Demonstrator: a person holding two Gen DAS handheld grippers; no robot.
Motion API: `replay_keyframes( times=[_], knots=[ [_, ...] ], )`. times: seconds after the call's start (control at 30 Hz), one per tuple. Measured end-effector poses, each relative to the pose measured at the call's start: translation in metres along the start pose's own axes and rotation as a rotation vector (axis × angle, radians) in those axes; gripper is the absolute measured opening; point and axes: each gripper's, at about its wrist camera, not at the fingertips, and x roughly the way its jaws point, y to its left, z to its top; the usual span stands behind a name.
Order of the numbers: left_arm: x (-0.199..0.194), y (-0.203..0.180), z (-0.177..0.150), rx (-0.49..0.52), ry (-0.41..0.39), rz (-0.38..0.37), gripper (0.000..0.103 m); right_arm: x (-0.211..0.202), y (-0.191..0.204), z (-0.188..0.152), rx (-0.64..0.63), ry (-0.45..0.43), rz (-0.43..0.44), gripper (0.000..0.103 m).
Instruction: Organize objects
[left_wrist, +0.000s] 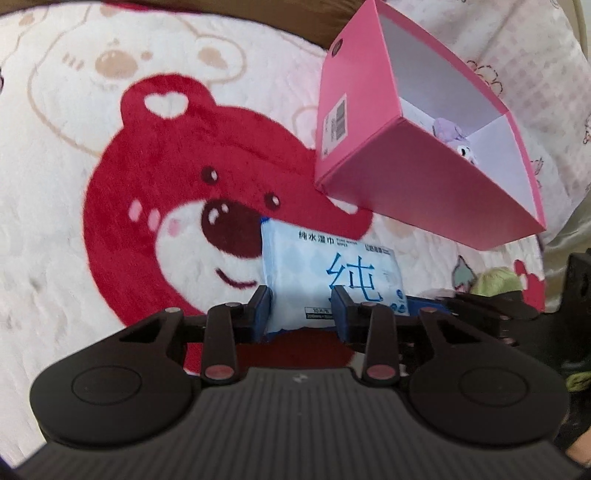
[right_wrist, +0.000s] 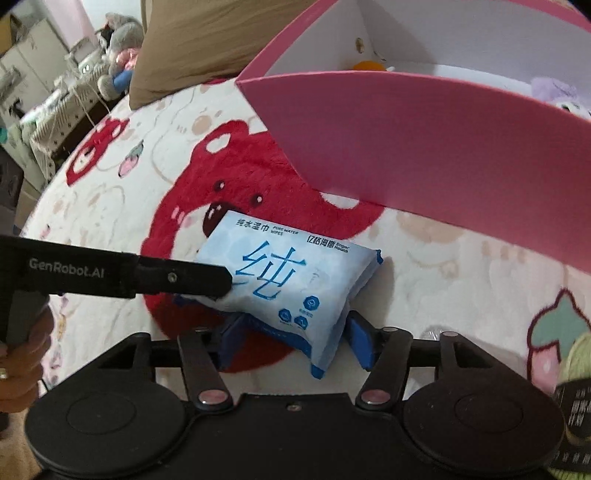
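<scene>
The left gripper (left_wrist: 301, 312) has its jaws pinched on the wet wipes pack (left_wrist: 328, 280), which lies on the bear blanket (left_wrist: 147, 206) just beside the pink box (left_wrist: 417, 184). The right gripper (right_wrist: 291, 341) straddles the pack's other end, jaws half open, pads seemingly not pressing. I'd close the right squarely before lifting it boxward.

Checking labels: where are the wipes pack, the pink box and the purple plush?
wipes pack (right_wrist: 295, 280), right wrist view, printed front face.
pink box (left_wrist: 417, 192), left wrist view, outer side wall.
purple plush (left_wrist: 452, 134), left wrist view, its body inside the box.
</scene>
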Motion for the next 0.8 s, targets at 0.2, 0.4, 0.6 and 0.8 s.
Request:
replay_keyframes(
  times=[0.2, 0.4, 0.6, 0.8],
  knots=[
    [0.005, 0.008, 0.001, -0.018, 0.003, 0.021, 0.034, -0.006, -0.015, 0.003, 0.119, -0.019, 0.061, 0.068],
    [0.011, 0.014, 0.001, -0.028, -0.018, 0.007, 0.034, 0.0, -0.006, 0.002, 0.073, -0.029, -0.016, 0.062],
    [0.015, 0.005, -0.003, -0.02, -0.018, -0.019, 0.034, 0.005, 0.004, -0.002, 0.0, -0.043, -0.069, 0.053],
    [0.011, 0.003, -0.003, -0.029, -0.014, -0.043, 0.034, 0.003, 0.015, -0.004, -0.063, -0.049, -0.117, 0.052]
  ],
)
